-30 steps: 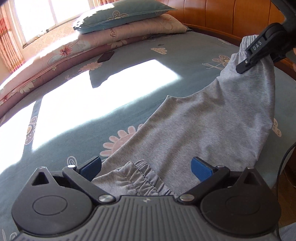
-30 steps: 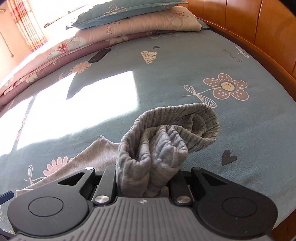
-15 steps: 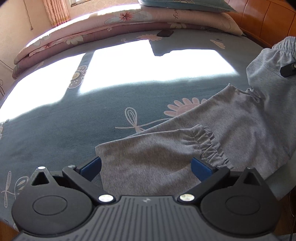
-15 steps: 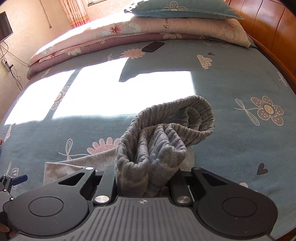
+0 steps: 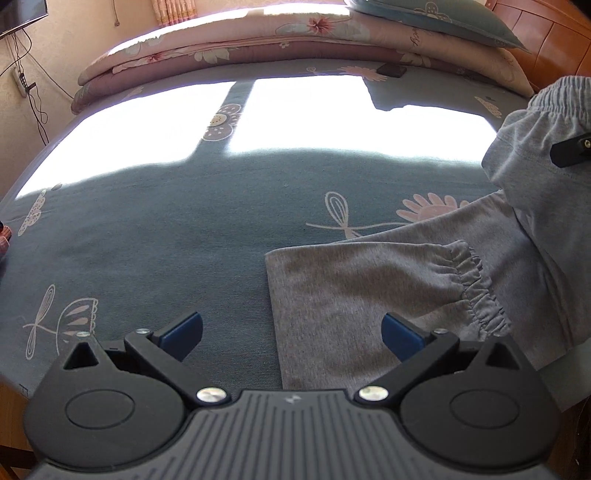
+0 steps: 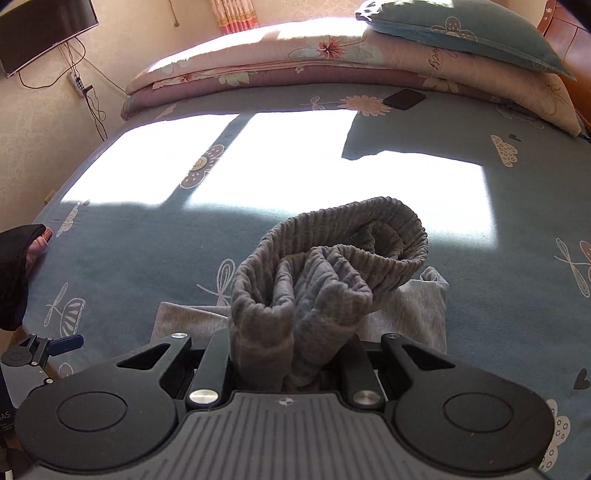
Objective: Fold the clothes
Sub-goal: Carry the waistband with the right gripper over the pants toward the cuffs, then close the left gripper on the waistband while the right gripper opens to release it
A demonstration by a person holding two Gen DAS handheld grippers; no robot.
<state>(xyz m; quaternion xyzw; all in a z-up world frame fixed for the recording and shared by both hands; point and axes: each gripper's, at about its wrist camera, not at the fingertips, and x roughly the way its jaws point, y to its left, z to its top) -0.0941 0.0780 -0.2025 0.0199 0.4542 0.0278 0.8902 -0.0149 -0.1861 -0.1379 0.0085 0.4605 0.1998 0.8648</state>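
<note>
One pair of grey sweatpants point(image 5: 388, 295), two pillows point(image 6: 461, 26).

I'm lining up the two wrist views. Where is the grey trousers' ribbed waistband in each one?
Left wrist view: the waistband is at the far right edge, upper part, lifted above the bed.
Right wrist view: the waistband is bunched at centre, clamped in the right hand-held gripper.
Shared landmark: the dark phone lying near the folded quilt.
</note>
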